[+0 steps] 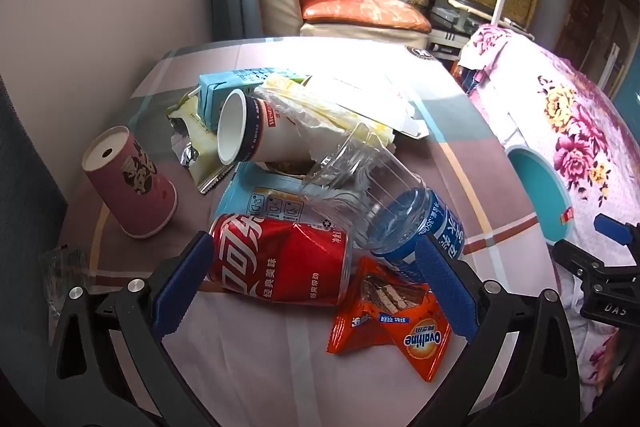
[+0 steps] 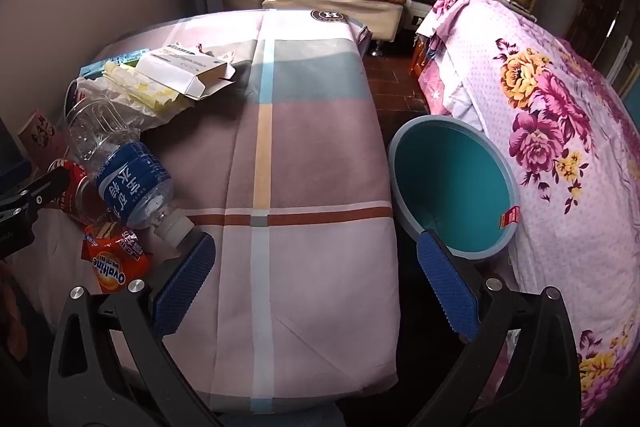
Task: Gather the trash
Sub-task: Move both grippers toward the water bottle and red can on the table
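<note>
Spread wide, my left gripper (image 1: 314, 269) frames the crushed red cola can (image 1: 280, 261); right gripper (image 2: 316, 277) gapes empty. Next: pinch can, carry to teal plastic bin (image 2: 452, 187).

Both grippers look like the same build. The left gripper (image 1: 314, 277) has chunky matte black arms with triangular cutouts, and two round silver screw heads sit on each arm near the pivot. The fingers (image 1: 182, 285) wear bright blue pads with a fine dotted, grippy texture. The right gripper (image 2: 316, 281) is identical: black frame, silver screws, blue textured pads (image 2: 448, 291). From the left camera you can catch the right unit's side too, black body with white letters that read like "DAS" and a blue tip.
</note>
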A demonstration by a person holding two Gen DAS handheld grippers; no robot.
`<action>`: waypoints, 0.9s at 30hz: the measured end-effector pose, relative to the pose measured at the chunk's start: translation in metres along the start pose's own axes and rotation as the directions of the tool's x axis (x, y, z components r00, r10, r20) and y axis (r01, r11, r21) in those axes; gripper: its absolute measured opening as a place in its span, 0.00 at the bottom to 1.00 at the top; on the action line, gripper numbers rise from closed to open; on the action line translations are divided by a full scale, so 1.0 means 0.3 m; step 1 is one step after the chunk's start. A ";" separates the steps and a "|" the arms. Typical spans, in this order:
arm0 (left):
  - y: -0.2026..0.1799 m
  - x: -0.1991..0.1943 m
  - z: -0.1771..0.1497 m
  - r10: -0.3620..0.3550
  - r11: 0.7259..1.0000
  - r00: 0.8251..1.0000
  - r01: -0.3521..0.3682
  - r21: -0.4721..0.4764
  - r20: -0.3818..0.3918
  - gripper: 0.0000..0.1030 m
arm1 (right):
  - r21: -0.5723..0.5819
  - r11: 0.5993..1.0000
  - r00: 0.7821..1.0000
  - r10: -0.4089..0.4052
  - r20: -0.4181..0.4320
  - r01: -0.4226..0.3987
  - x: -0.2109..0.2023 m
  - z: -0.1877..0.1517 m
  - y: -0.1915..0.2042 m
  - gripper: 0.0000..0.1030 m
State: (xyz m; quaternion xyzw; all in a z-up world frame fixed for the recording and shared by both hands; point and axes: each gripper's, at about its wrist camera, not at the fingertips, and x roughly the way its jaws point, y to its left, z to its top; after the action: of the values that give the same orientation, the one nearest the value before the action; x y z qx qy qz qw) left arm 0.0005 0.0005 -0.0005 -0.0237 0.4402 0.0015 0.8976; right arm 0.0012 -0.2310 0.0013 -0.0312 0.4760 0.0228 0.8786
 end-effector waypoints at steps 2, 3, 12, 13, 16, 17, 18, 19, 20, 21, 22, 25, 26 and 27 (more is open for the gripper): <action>-0.004 0.003 0.000 0.000 1.000 1.000 0.000 0.006 -0.005 0.97 | -0.008 1.000 1.000 -0.012 -0.009 0.012 0.002 0.002 0.004 0.94; 0.001 -0.001 -0.002 -0.001 1.000 1.000 0.001 0.007 -0.005 0.97 | -0.008 1.000 1.000 -0.012 -0.011 0.012 0.004 0.002 0.005 0.94; 0.017 -0.021 -0.009 -0.013 1.000 1.000 0.013 -0.010 -0.002 0.97 | -0.002 1.000 1.000 -0.005 -0.008 0.005 -0.009 0.012 0.001 0.94; 0.020 -0.023 -0.010 -0.013 1.000 1.000 0.013 -0.009 -0.001 0.97 | -0.001 1.000 1.000 -0.004 -0.003 0.004 -0.004 0.005 -0.003 0.94; 0.027 -0.029 -0.008 -0.014 1.000 1.000 0.014 -0.011 -0.003 0.97 | 0.001 1.000 1.000 -0.005 -0.003 0.005 -0.006 0.001 -0.006 0.94; 0.020 -0.029 -0.009 -0.013 1.000 1.000 0.013 -0.008 0.000 0.97 | 0.002 1.000 1.000 -0.004 -0.003 0.004 -0.005 -0.001 -0.007 0.94; 0.021 -0.030 -0.010 -0.013 1.000 1.000 0.013 -0.007 0.000 0.97 | 0.002 1.000 1.000 -0.004 -0.004 0.004 -0.005 -0.003 -0.008 0.94; 0.021 -0.029 -0.009 -0.014 1.000 1.000 0.014 -0.006 0.000 0.97 | 0.000 1.000 1.000 -0.006 -0.008 0.006 -0.002 0.007 -0.002 0.94; 0.021 -0.028 -0.009 -0.014 1.000 1.000 0.014 -0.006 0.000 0.97 | -0.001 1.000 1.000 -0.007 -0.008 0.007 -0.003 0.005 -0.004 0.94; 0.022 -0.030 -0.010 -0.014 1.000 1.000 0.014 -0.006 0.000 0.97 | 0.001 1.000 1.000 -0.006 -0.008 0.006 -0.003 0.005 -0.004 0.94; 0.021 -0.028 -0.010 -0.014 1.000 1.000 0.014 -0.006 0.000 0.97 | 0.001 1.000 1.000 -0.006 -0.008 0.006 -0.003 0.005 -0.005 0.94; 0.026 -0.038 -0.012 -0.013 1.000 1.000 0.013 0.002 -0.002 0.97 | -0.002 1.000 1.000 -0.009 -0.009 0.009 -0.003 -0.002 -0.006 0.94; 0.027 -0.039 -0.013 -0.014 1.000 1.000 0.014 0.002 -0.004 0.97 | -0.003 1.000 1.000 -0.010 -0.009 0.010 -0.003 -0.003 -0.007 0.94; 0.027 -0.040 -0.014 -0.014 1.000 1.000 0.014 0.003 -0.005 0.97 | -0.003 1.000 1.000 -0.010 -0.009 0.010 -0.002 -0.003 -0.007 0.94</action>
State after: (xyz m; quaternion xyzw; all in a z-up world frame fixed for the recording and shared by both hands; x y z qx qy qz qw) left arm -0.0105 0.0087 0.0062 -0.0254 0.4424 -0.0057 0.8964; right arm 0.0002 -0.2331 0.0012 -0.0351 0.4799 0.0189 0.8764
